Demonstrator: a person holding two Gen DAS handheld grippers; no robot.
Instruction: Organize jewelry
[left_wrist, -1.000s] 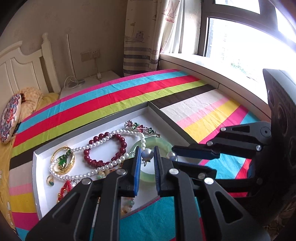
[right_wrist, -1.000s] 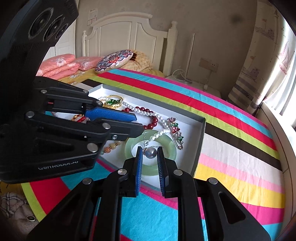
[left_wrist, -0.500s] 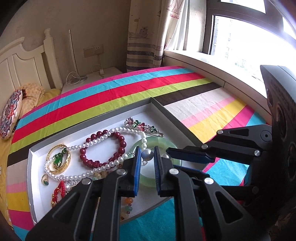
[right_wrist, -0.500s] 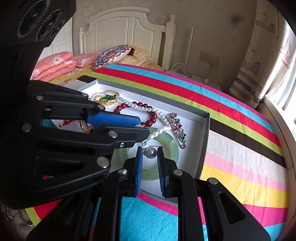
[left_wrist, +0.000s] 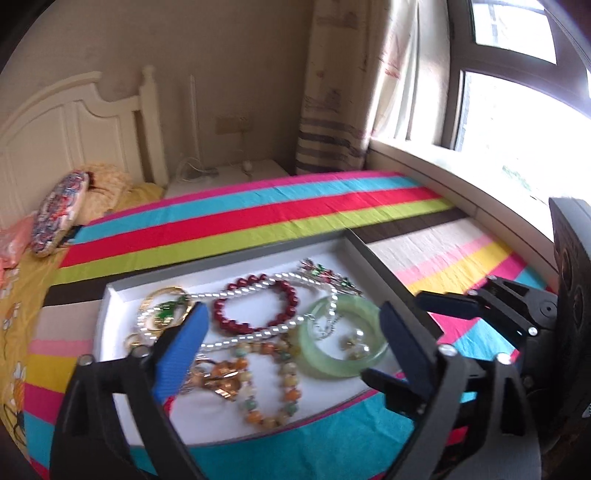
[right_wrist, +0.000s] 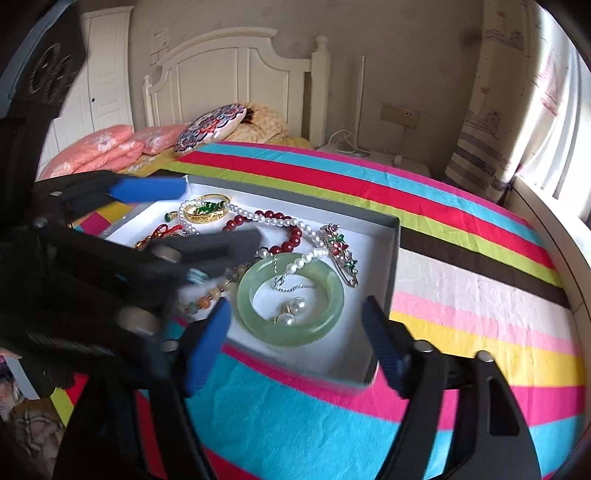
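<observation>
Pearl earrings (right_wrist: 293, 312) inside jade bangle (right_wrist: 291, 301), dead ahead of right gripper (right_wrist: 297, 338); left gripper (left_wrist: 291, 336) alongside; both fingers spread wide, empty.

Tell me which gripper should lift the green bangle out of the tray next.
Right, probably. The right gripper is open, its jaws framing the green bangle. The left gripper is open too, but sits over the beads.
</observation>
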